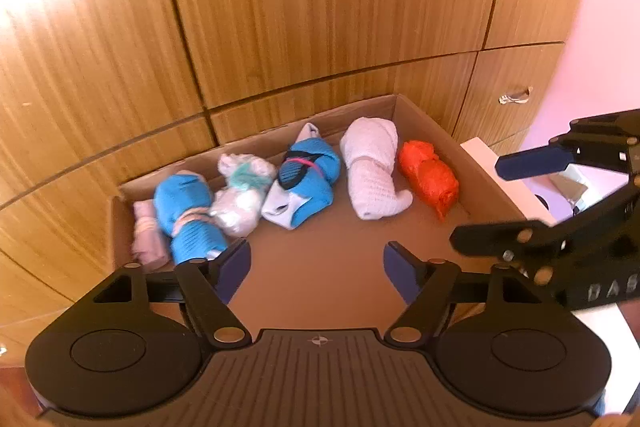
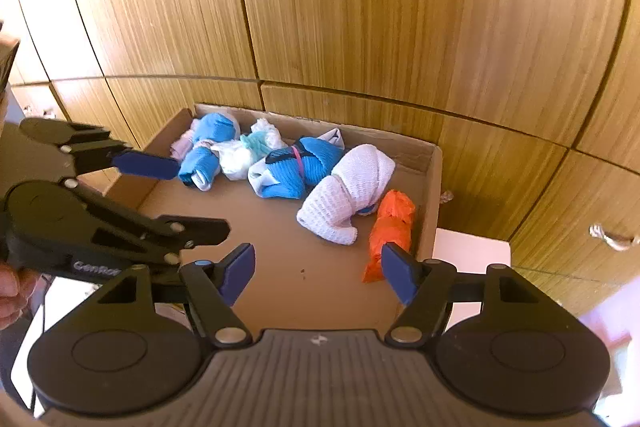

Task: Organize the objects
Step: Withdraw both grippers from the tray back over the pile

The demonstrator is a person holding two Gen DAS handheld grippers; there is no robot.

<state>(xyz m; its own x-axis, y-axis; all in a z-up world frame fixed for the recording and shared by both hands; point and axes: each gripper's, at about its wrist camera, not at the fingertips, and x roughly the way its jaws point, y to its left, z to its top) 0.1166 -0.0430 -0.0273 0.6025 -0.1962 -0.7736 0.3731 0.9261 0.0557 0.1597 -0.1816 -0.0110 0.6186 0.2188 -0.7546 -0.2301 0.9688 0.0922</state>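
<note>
Along the far wall of the cardboard box, six rolled sock bundles lie in a row, from a pale pink one at the left corner to an orange one by the right wall; sorting looks nearly done, the near half bare. The left tool and right tool hover apart, empty. Lettering reads "GenRo", partly hidden.

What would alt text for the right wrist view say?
A cardboard box against wooden cabinets holds a row of rolled socks: blue, white and, rightmost, an orange roll. The open right gripper hovers in front; the left gripper, also open, reaches in from the left.
</note>
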